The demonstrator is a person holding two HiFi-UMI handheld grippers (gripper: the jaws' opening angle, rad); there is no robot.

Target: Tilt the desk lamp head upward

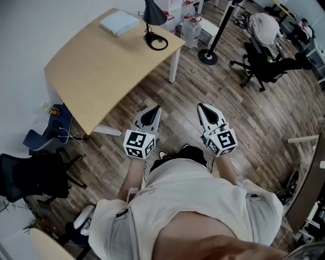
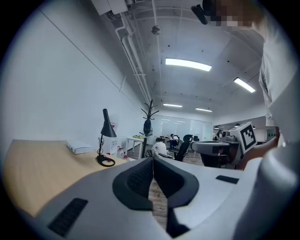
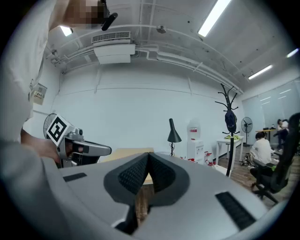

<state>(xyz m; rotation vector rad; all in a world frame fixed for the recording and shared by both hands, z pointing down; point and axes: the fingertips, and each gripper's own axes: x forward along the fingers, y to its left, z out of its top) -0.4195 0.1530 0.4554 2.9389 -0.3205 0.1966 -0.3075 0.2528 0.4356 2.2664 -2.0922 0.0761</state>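
Head view: the person stands on a wood floor, a step off the near corner of a pale wooden desk. Both tools are held out in front at waist level, side by side and apart from each other.

Left gripper — jaws clenched, the dark ribbed pads meeting at the tips in the left gripper view, with nothing between them. A sliver of floor shows through the gap lower down.

Right gripper — jaws likewise pressed together at the tips in the right gripper view, grasping nothing.

Desk lamp — black, standing on the far end of the desk, close to the edge. Its ring-shaped base lies flat on the desktop, a cord looped at the stem. The cone shade sits atop an upright stem, mouth pointing down. It is well apart from both grippers; neither touches it.

A flat white box lies on the desk just beside the lamp.

Beyond the desk are large water bottles, a black coat stand and a black office chair. People sit at desks in the far background.
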